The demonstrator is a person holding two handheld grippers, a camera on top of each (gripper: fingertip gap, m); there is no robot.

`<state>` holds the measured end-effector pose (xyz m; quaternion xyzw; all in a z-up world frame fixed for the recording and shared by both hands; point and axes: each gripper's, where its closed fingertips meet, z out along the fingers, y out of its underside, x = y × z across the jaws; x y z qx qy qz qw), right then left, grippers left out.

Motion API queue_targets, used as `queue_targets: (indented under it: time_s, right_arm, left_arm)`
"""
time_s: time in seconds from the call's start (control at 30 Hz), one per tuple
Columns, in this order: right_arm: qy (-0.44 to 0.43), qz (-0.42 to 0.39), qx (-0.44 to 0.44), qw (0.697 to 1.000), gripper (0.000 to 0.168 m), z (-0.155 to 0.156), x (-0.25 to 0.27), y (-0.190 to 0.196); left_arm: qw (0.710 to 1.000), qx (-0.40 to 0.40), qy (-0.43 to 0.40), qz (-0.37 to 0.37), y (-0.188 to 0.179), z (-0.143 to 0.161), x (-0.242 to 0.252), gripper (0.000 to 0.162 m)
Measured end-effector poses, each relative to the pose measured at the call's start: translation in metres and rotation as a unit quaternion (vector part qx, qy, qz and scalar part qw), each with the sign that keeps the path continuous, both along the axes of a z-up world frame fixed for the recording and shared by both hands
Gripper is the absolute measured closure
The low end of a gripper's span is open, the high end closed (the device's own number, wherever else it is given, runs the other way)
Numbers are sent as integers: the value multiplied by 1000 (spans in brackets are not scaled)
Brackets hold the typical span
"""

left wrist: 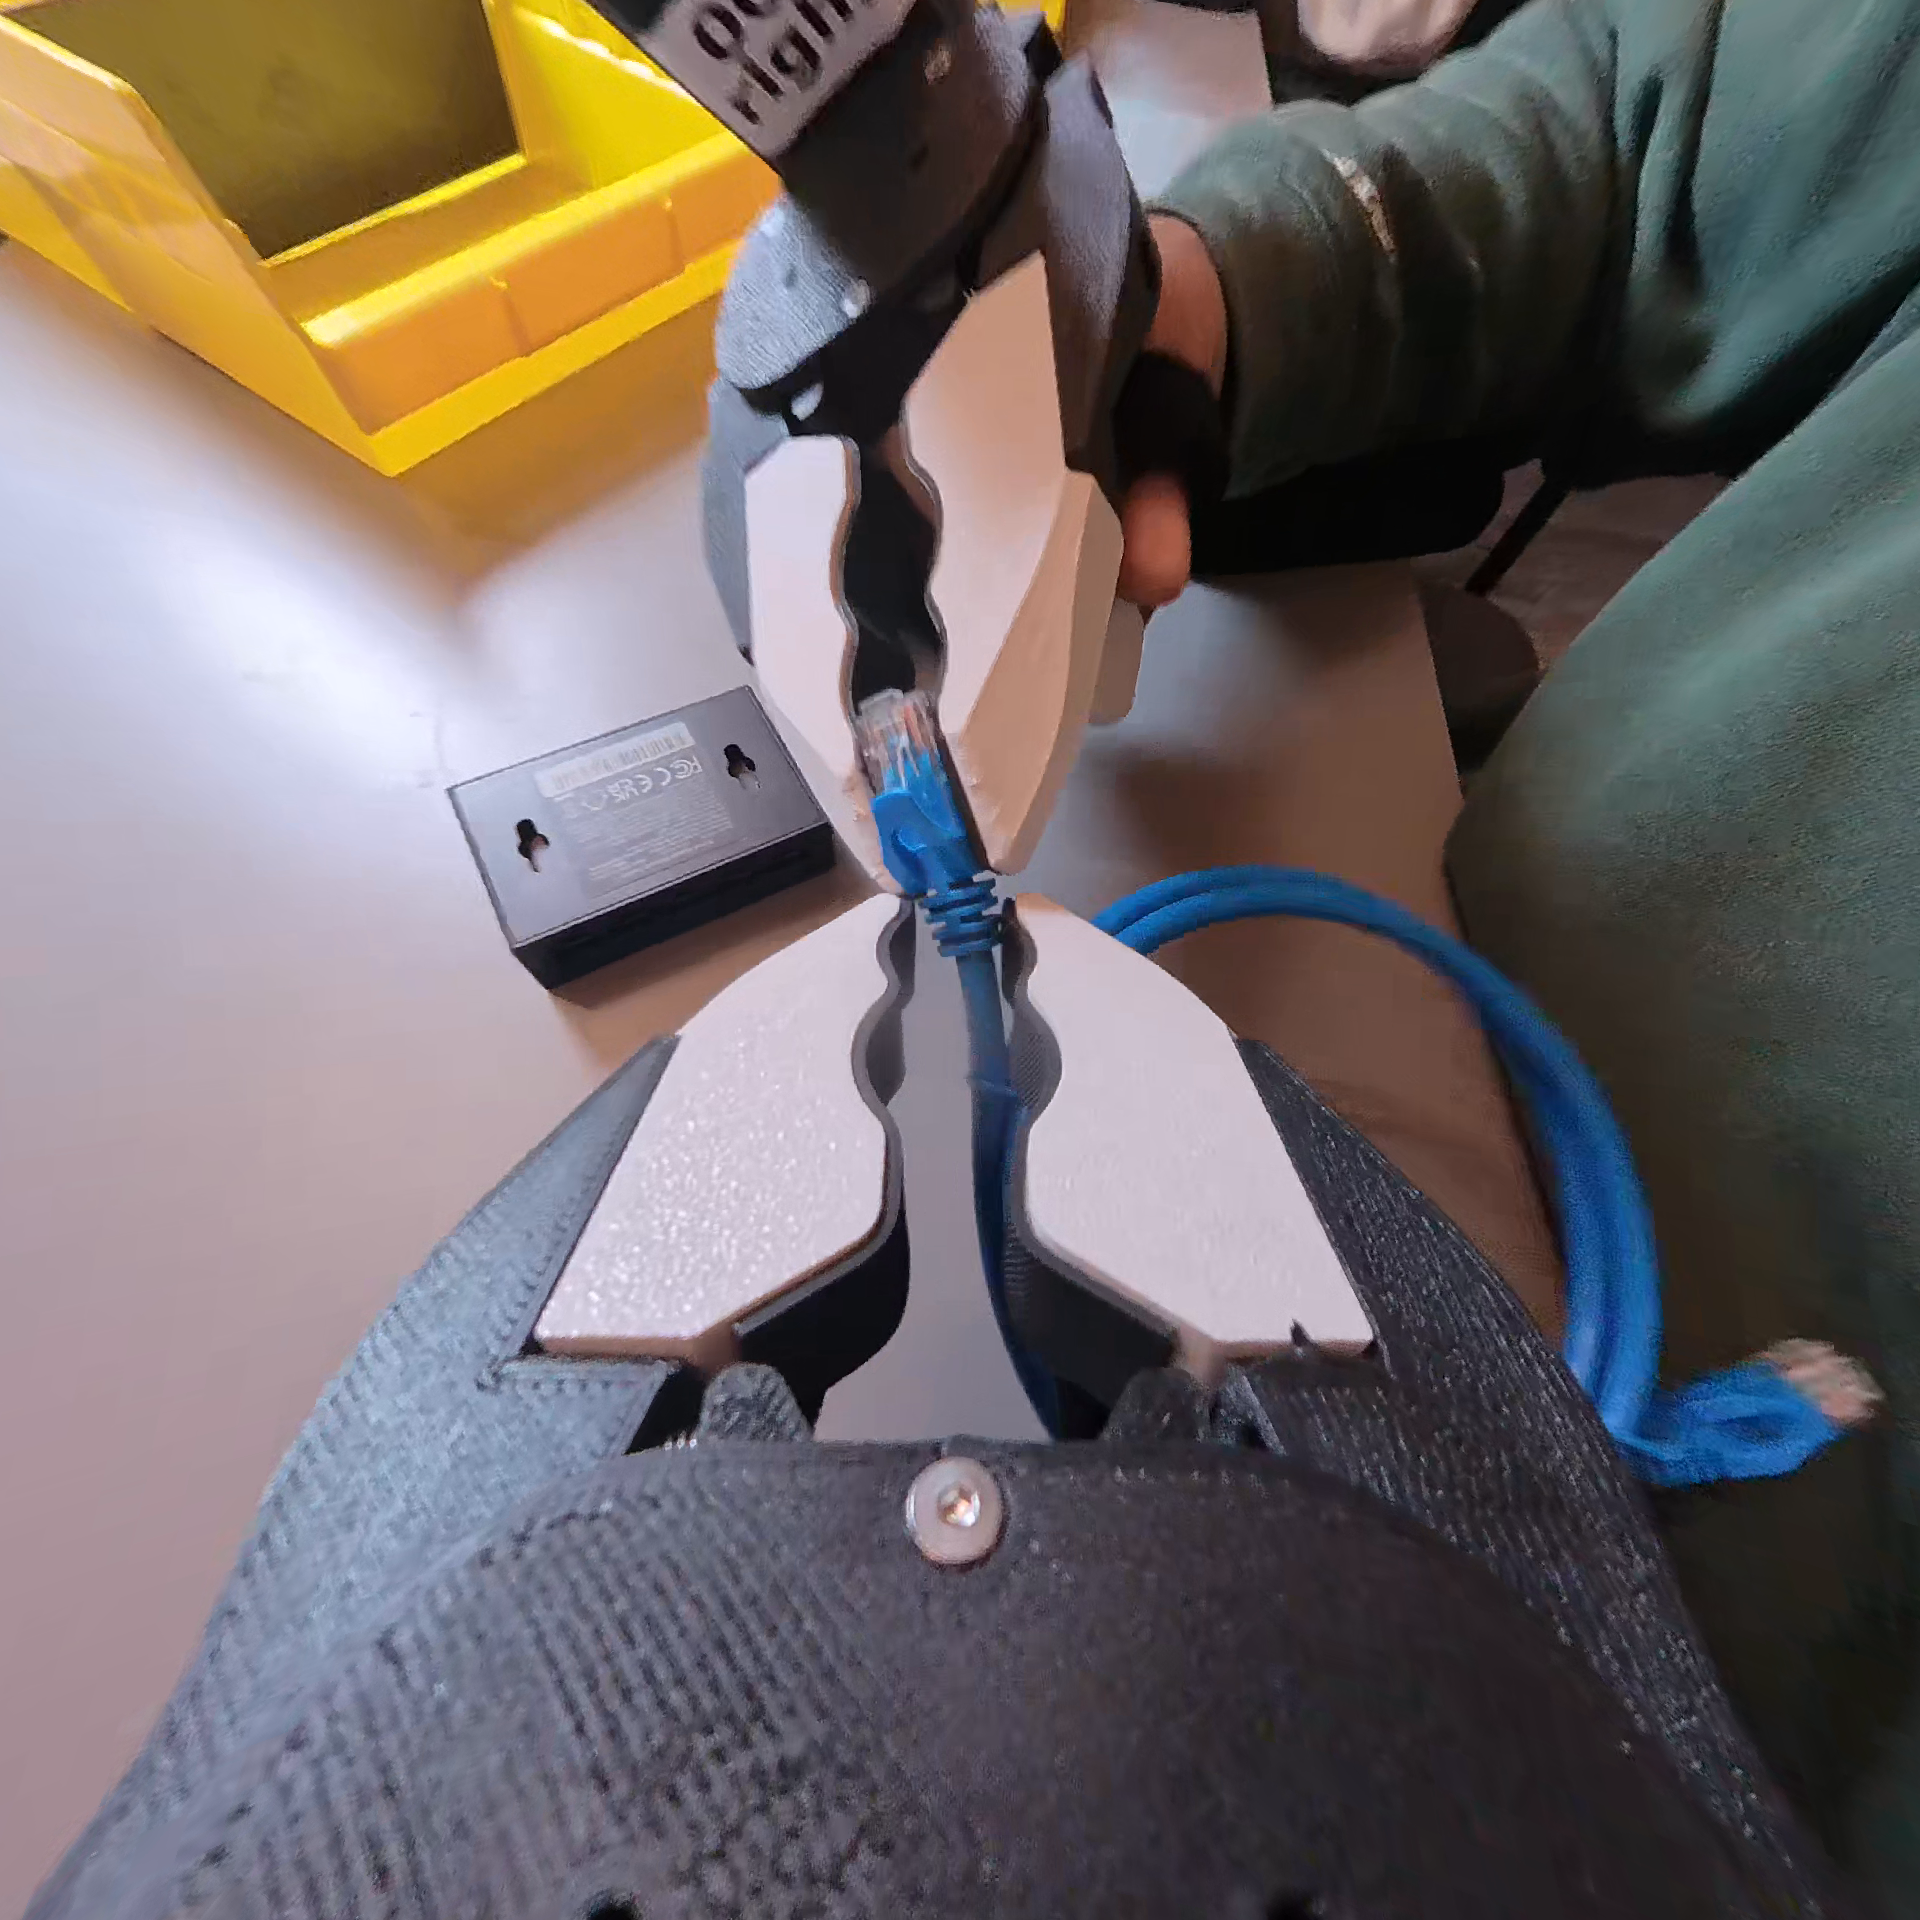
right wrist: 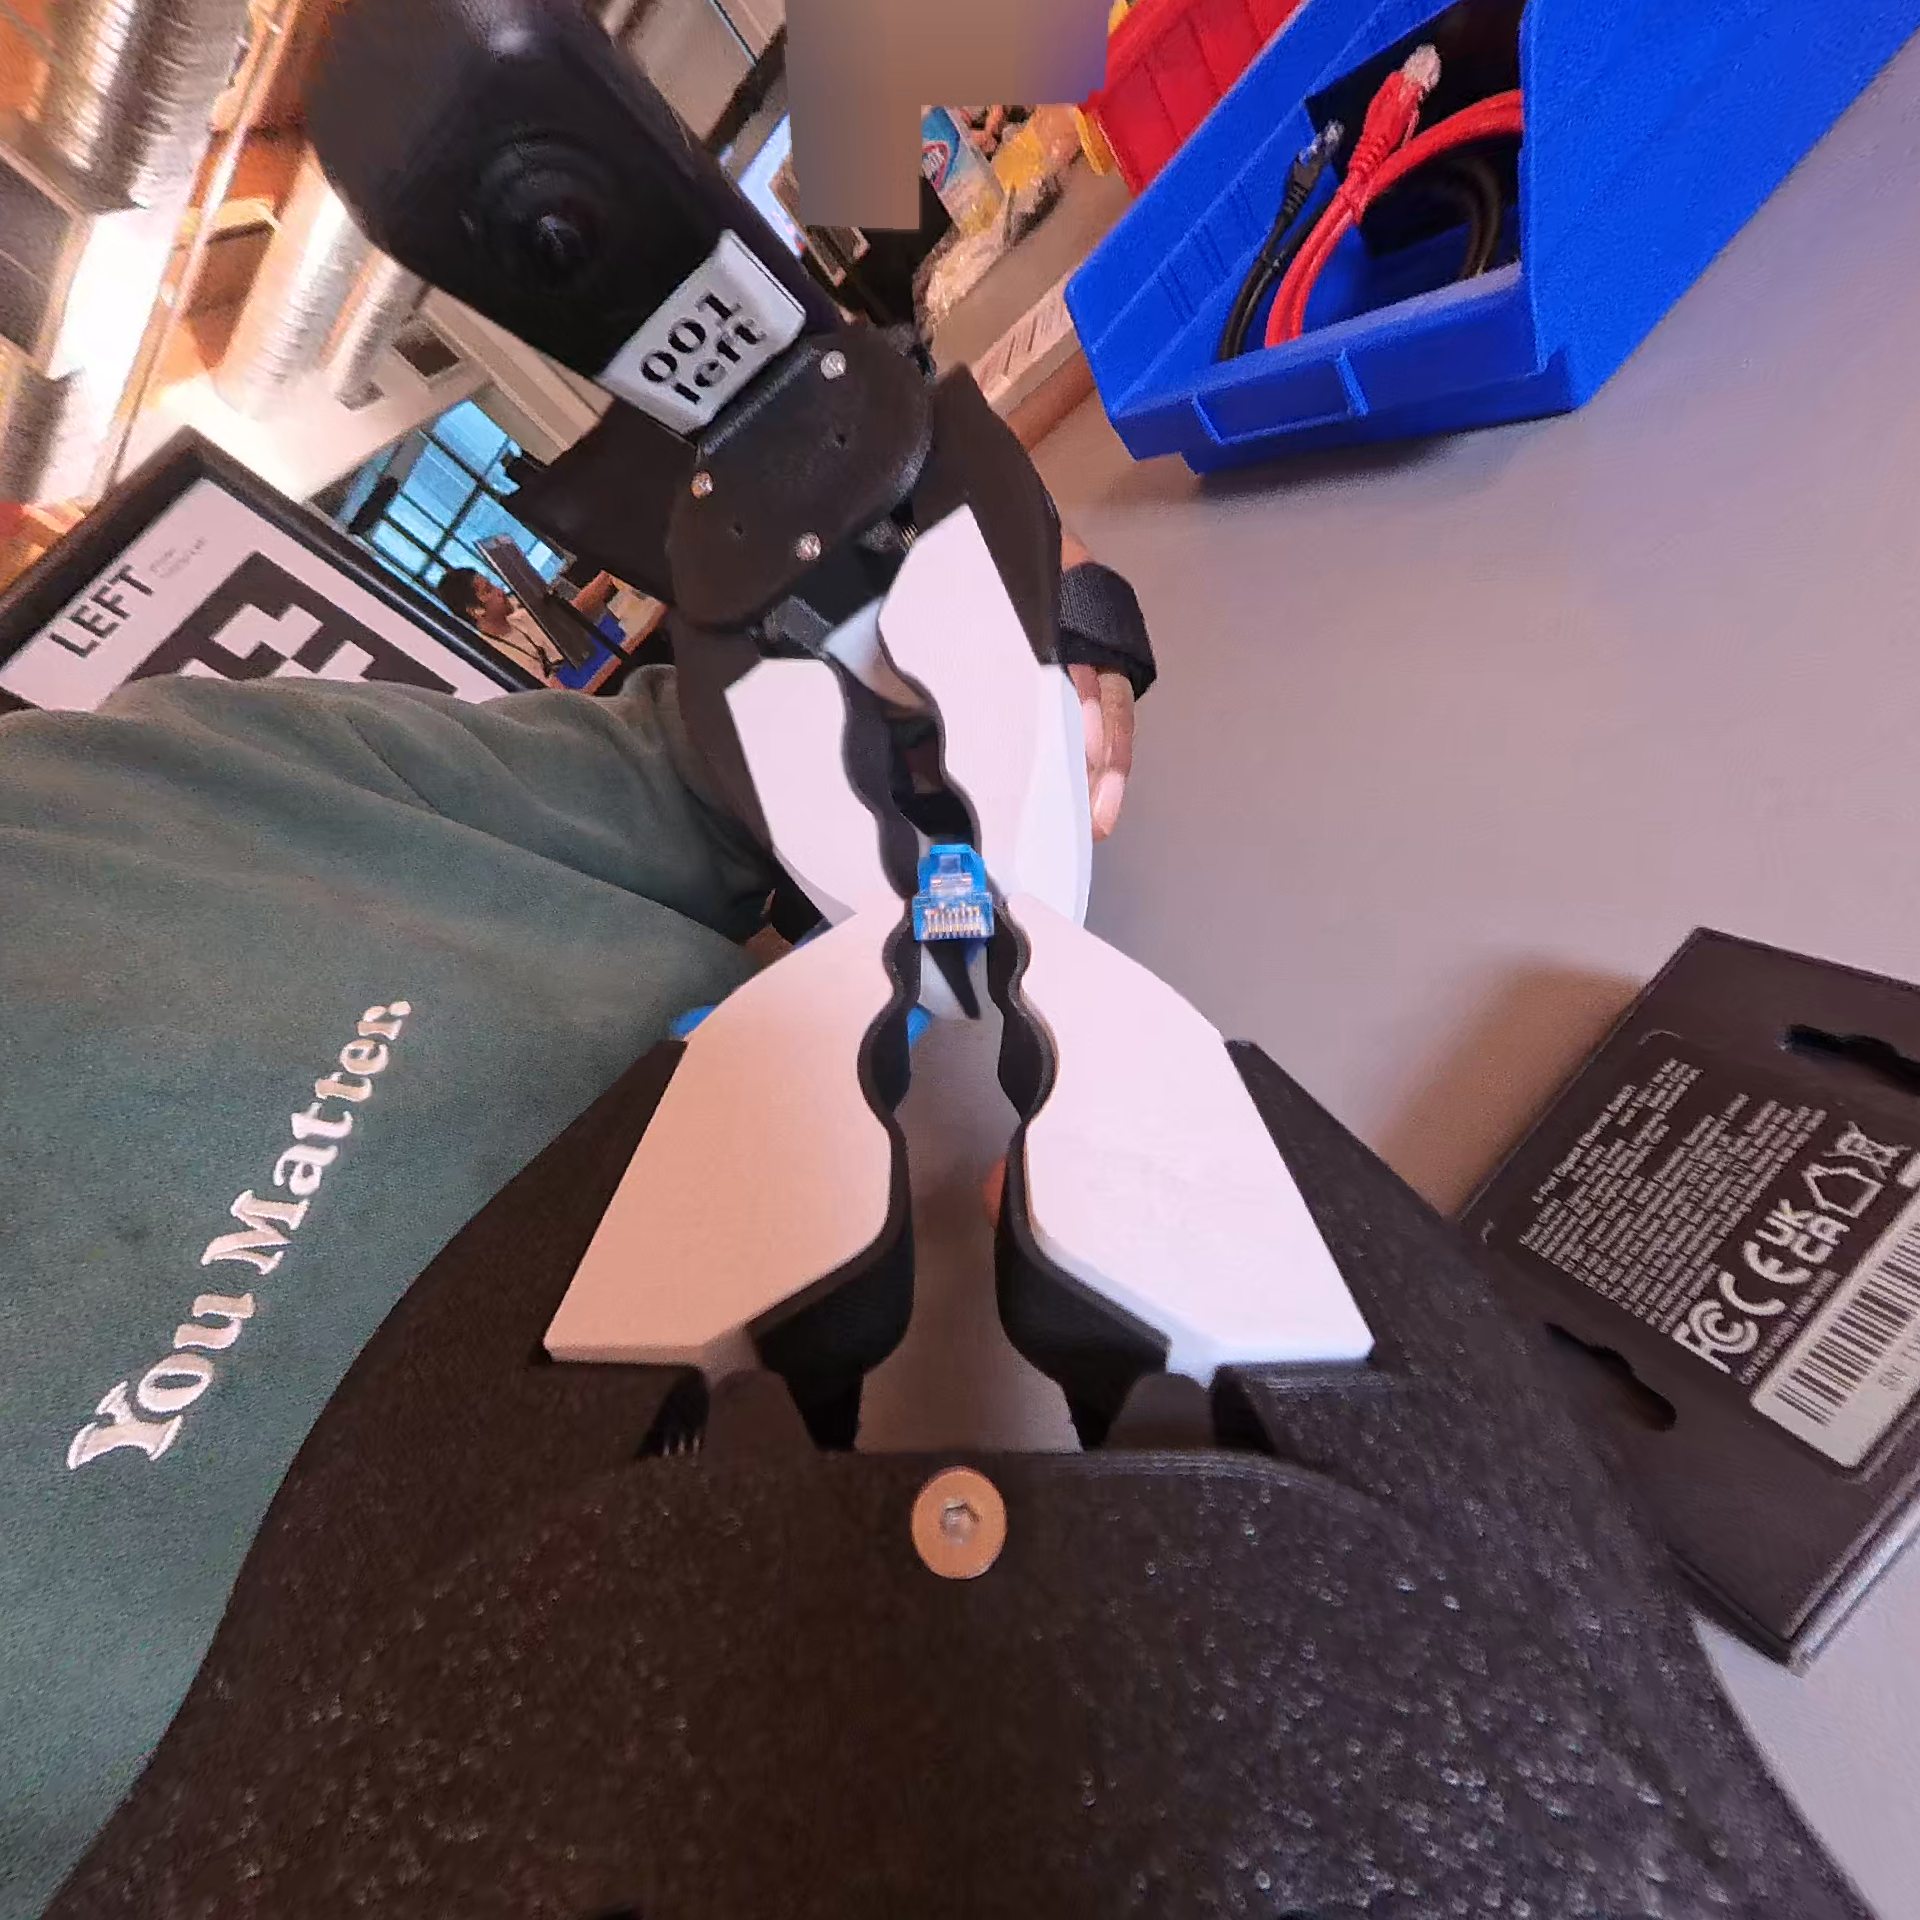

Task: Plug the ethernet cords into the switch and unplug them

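Blue cord (left wrist: 982,997) sits pinched in the left gripper (left wrist: 956,914). The right gripper (right wrist: 951,935) squeezes its plug (right wrist: 948,904), just above the black switch (left wrist: 639,836). Nothing is plugged in yet; next, aim the plug at a port.

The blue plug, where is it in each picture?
Left wrist view: the blue plug is just above the middle, held between the two grippers' tips, clear end pointing away.
Right wrist view: the blue plug is at the middle, between the tips, its clear end facing the camera.
Shared landmark: the black switch lying label-up on the table.
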<state>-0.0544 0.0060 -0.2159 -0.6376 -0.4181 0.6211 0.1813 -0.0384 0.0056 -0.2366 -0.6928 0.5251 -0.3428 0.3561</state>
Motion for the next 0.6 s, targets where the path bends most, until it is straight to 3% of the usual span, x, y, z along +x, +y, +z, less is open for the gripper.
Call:
queue_targets:
  time_s: [0.17, 0.33, 0.5, 0.6]
  right_arm:
    - [25, -1, 23, 999, 156, 0, 0, -1]
    - [48, -13, 126, 991, 156, 5, 0, 0]
    - [20, -3, 139, 990, 155, -4, 1, -1]
    - [-20, -28, 212, 977, 147, -2, 13, 17]
  left_arm:
    - [999, -41, -31, -7, -3, 5, -2, 149]
    - [992, -91, -85, -11, -4, 12, -1, 151]
    - [994, -96, -43, -4, -4, 2, -3, 151]
    - [997, -72, 2, 36, 9, -6, -18, 151]
